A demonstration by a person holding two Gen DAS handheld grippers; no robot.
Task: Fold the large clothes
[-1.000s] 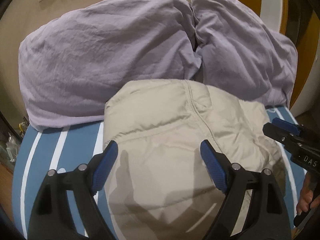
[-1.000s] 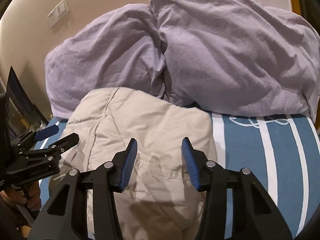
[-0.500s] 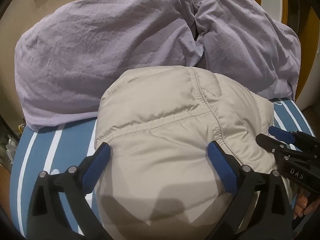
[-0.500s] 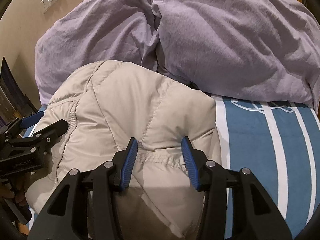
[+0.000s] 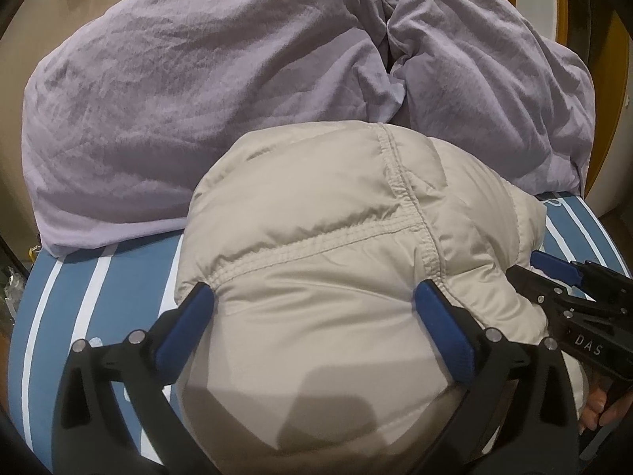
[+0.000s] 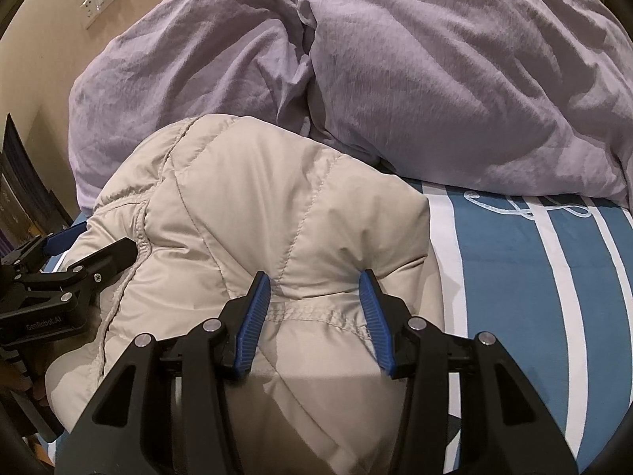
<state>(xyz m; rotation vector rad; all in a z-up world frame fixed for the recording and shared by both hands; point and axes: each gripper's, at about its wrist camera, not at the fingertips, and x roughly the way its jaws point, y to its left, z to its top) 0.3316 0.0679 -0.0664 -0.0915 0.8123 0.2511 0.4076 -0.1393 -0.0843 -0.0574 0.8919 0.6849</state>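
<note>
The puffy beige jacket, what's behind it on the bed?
Behind the beige jacket is a crumpled purple duvet. The striped blue sheet shows beside it; whatever lies under the jacket is covered.

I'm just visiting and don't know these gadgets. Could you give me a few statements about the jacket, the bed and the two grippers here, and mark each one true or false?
1. The jacket is beige and puffy. True.
2. The left gripper is clamped shut on a sleeve. False: its jaws stand wide open on either side of the jacket's bulk.
3. A lilac duvet is bunched up behind the jacket. True.
4. The bed sheet is plain red. False: it is blue with white stripes.
5. The right gripper is open, with jacket fabric between its jaws. True.
6. The jacket hangs on a hanger. False: it lies on the bed.
</note>
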